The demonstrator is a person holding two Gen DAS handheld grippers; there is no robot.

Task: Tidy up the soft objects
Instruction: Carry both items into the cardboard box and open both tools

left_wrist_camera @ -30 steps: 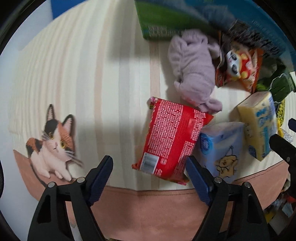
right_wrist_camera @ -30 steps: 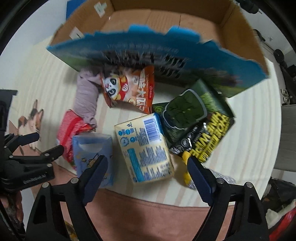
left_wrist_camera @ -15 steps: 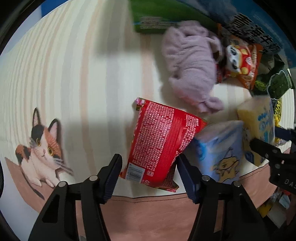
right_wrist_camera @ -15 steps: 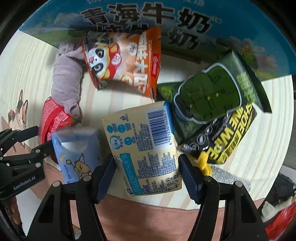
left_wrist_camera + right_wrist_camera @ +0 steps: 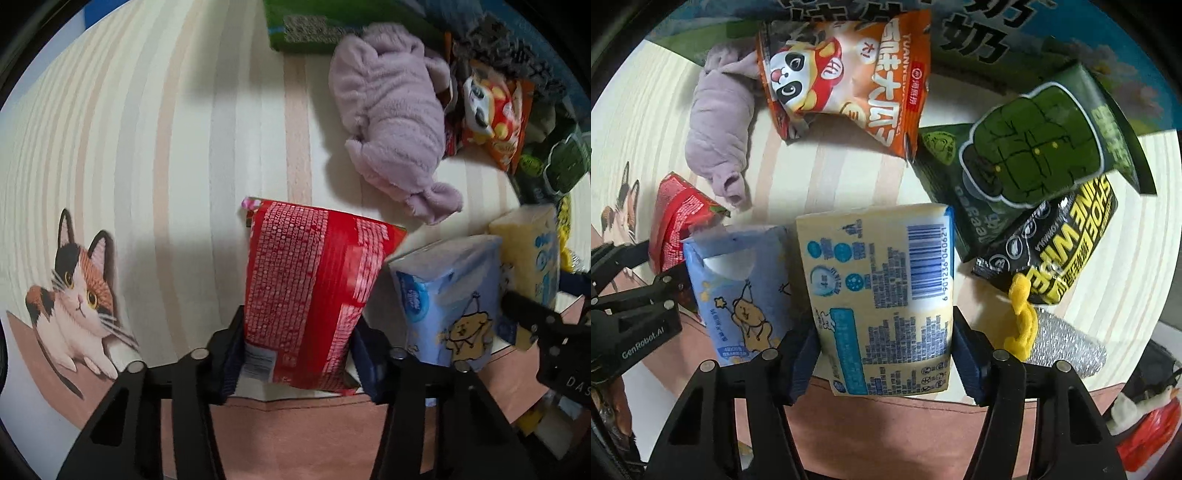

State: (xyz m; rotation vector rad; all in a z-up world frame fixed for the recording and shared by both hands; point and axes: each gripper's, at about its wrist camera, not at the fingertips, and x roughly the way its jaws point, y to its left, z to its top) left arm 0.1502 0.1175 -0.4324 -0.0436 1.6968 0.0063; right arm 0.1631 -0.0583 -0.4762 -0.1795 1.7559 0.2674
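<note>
The left claw [image 5: 297,354] has its two fingers pressed against the sides of the red snack bag [image 5: 314,291], which lies near the front edge of the striped tabletop [image 5: 166,147]. The right claw [image 5: 884,354] is closed the same way around the yellow tissue pack [image 5: 879,288], just beside the blue tissue pack [image 5: 738,291]. Both grips sit low on the near ends, so a lift could let the far ends droop and slide out. The bag's slick film may buckle or slip under pressure. The blue pack touches the yellow one and could be dragged along, and the two claws are close enough to bump.
</note>
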